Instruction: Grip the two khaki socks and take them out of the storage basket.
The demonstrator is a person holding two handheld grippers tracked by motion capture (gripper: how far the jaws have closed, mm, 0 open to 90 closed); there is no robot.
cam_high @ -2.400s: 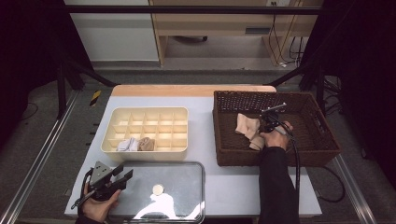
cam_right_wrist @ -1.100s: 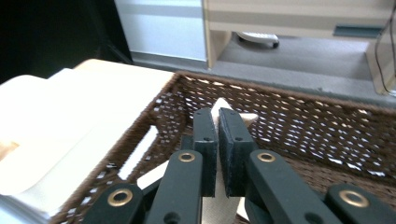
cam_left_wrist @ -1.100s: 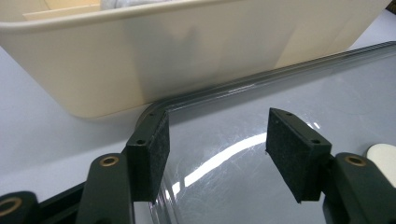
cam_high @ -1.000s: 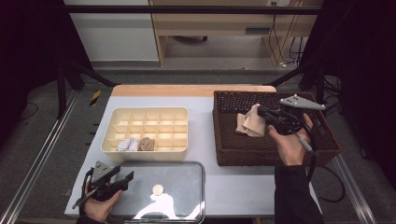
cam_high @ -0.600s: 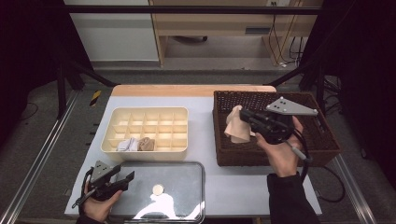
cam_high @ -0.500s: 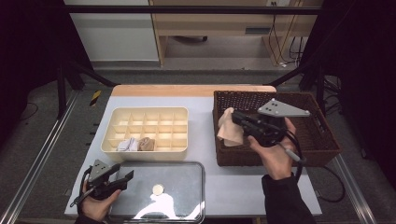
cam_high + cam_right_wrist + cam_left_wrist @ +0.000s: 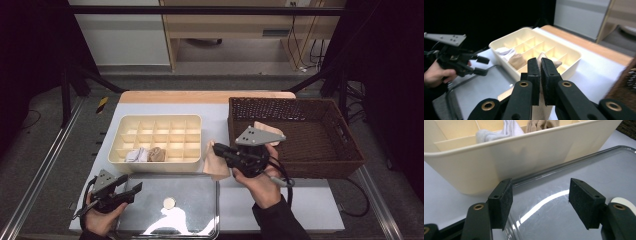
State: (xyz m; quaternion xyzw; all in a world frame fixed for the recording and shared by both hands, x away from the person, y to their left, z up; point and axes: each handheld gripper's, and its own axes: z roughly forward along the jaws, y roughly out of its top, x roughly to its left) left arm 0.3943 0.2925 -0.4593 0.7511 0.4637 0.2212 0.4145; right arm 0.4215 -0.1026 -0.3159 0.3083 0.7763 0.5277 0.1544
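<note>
The right gripper (image 7: pixel 216 148) hangs above the pale desk (image 7: pixel 310 200) in the gap between the dark brown woven basket (image 7: pixel 345 150) and the cream plastic divided organiser box (image 7: pixel 155 165), its jaws pinched almost shut on a beige folded cloth (image 7: pixel 216 165). From the high view the cloth dangles off the jaw tips, clear of the basket's left wall and just beside the organiser's right end. In the right gripper view the cloth (image 7: pixel 544 58) pokes up between the two black pads, with the organiser (image 7: pixel 564 53) right ahead. Another beige piece (image 7: pixel 270 132) lies in the basket behind the gripper's grey plate. Two compartments in the organiser's front row are filled: a white rolled fabric (image 7: pixel 133 155) and a tan rolled one (image 7: pixel 156 154), side by side. Down at the near-left corner, the left gripper (image 7: pixel 131 189) rests low, jaws wide apart and holding nothing, its pads (image 7: pixel 502 200) straddling the rim of the clear glossy lid (image 7: pixel 200 210) lying flat on the desk.
</note>
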